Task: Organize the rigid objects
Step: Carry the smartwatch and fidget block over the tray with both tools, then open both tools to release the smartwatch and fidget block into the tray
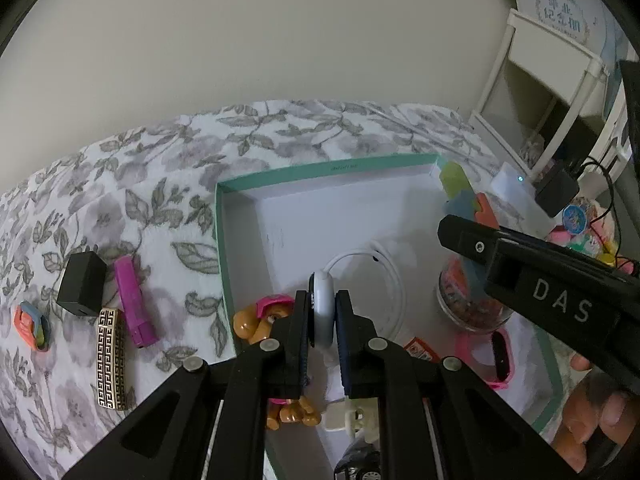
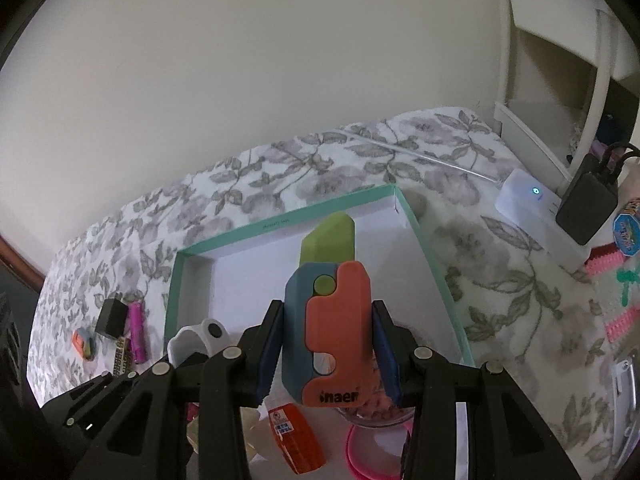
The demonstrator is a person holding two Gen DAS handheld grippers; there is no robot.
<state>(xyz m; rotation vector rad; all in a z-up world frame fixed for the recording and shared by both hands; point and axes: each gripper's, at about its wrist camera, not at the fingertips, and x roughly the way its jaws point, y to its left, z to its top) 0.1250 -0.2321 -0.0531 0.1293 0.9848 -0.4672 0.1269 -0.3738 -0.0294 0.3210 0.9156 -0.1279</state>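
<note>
box: teal-walled tray [image 1: 280, 172] with a white floor, lying on the floral bedspread [image 1: 168, 168], open side up.
left gripper: left gripper [image 1: 323, 322] sits over the near part of the box, jaws narrow and clamped on a white round charger puck [image 1: 322, 312] held on edge between the pads.
charger cable: white cable [image 1: 384, 268] loops from the puck across the box floor.
right gripper: right gripper [image 2: 326, 344] hangs above the near right of the box, jaws closed onto a toy knife [image 2: 328, 320] with an orange and blue handle and a green blade pointing to the far side.
inside the box: puppy figure [image 1: 260, 320] at the near left wall, glass jar [image 1: 468, 300] of coloured bits at the right, pink band [image 1: 496, 356] near it, small orange carton [image 2: 294, 440] on the near floor.
left of the box, on the bedspread: black cube [image 1: 82, 284], purple tube [image 1: 134, 300], patterned gold bar [image 1: 112, 358], small orange and blue block [image 1: 32, 326], all near each other.
right of the box: white device [image 2: 528, 208] with a blue light, black adapter [image 2: 586, 208] touching it.
</note>
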